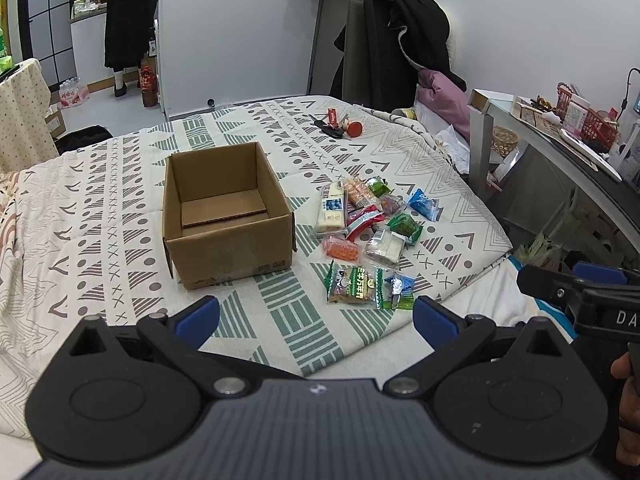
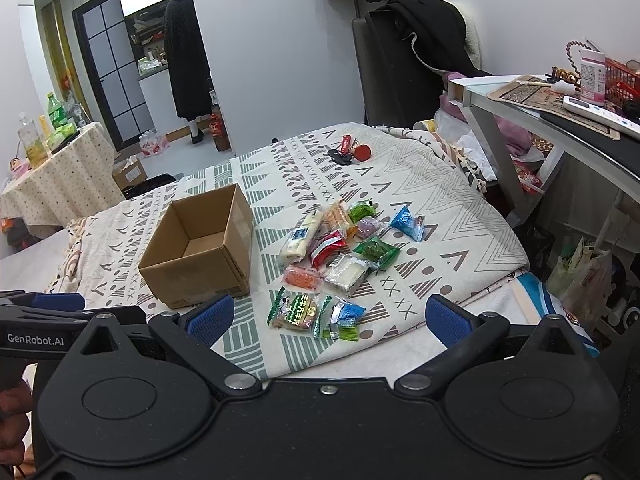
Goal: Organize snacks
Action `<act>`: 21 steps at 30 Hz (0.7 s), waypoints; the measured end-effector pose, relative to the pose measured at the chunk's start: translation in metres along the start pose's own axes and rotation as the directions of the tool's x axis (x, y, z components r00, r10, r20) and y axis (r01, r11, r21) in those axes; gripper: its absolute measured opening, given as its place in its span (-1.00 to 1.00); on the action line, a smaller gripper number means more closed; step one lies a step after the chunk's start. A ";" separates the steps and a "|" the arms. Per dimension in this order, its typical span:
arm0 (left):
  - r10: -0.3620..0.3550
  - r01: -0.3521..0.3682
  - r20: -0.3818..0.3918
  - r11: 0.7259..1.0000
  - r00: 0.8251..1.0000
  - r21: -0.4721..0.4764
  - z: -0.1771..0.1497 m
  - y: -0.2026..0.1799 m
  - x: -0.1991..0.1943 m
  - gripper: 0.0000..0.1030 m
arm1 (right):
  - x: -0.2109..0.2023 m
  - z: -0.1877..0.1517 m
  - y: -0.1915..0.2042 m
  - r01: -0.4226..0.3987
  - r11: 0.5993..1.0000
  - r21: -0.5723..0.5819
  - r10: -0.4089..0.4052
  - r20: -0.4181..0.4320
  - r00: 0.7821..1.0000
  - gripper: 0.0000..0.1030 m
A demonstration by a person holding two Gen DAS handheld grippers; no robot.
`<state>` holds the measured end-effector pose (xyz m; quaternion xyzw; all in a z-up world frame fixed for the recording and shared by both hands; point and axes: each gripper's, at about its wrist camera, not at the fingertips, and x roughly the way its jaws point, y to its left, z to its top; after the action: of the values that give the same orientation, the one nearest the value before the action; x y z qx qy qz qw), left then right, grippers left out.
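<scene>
Left wrist view: a patterned blanket (image 1: pixel 280 140) covers a bed; a desk (image 1: pixel 560 136) stands right, a coat-draped chair (image 1: pixel 400 40) behind. An open box (image 1: pixel 224 216) sits on the blanket, with the snacks (image 1: pixel 368 232) scattered just right of it and keys (image 1: pixel 336 128) farther back. The left gripper (image 1: pixel 316 320) is spread wide and holds nothing.

Right wrist view: a cloth-covered table (image 2: pixel 60 176) with bottles (image 2: pixel 40 132) stands at left. The right gripper (image 2: pixel 330 320) gapes, empty, near the closest snacks.
</scene>
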<state>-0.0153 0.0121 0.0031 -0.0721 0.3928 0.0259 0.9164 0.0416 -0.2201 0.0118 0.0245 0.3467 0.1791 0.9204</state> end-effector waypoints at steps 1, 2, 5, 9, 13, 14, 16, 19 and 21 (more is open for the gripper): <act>0.000 0.000 -0.001 1.000 1.000 0.003 0.000 -0.001 0.000 0.99 | 0.000 0.000 -0.001 0.001 1.000 0.001 -0.001 0.000 1.000 1.00; 0.000 0.000 -0.002 1.000 1.000 0.004 0.000 -0.001 0.001 0.99 | 0.001 0.000 0.000 0.001 1.000 0.003 -0.001 -0.001 1.000 1.00; 0.000 0.000 -0.009 1.000 1.000 0.003 0.001 -0.002 0.002 0.99 | 0.002 0.000 0.000 -0.003 1.000 0.000 0.003 -0.002 1.000 1.00; 0.002 -0.002 -0.010 1.000 1.000 0.000 0.002 -0.001 0.003 0.99 | 0.004 0.001 0.000 -0.009 1.000 0.002 0.009 -0.004 1.000 1.00; 0.003 -0.003 -0.013 1.000 1.000 0.005 0.004 -0.002 0.005 0.99 | 0.005 0.002 -0.001 -0.015 1.000 0.005 0.015 -0.003 1.000 1.00; 0.004 -0.004 -0.013 1.000 1.000 0.005 0.005 -0.002 0.006 0.99 | 0.006 0.002 -0.002 -0.016 1.000 0.006 0.016 -0.003 1.000 1.00; 0.004 -0.004 -0.014 1.000 1.000 0.002 0.008 -0.003 0.009 0.99 | 0.008 0.003 -0.002 -0.020 1.000 0.009 0.020 -0.005 1.000 1.00; 0.003 -0.003 -0.022 1.000 1.000 -0.005 0.010 -0.004 0.015 0.99 | 0.014 0.005 -0.005 -0.031 0.999 0.018 0.031 -0.013 0.999 1.00; 0.003 -0.003 -0.035 1.000 0.999 -0.008 0.012 -0.007 0.022 0.99 | 0.019 0.005 -0.007 -0.035 0.999 0.020 0.035 -0.022 0.999 1.00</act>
<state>0.0089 0.0072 -0.0038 -0.0754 0.4087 0.0276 0.9091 0.0605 -0.2199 0.0029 0.0376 0.3584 0.1920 0.9128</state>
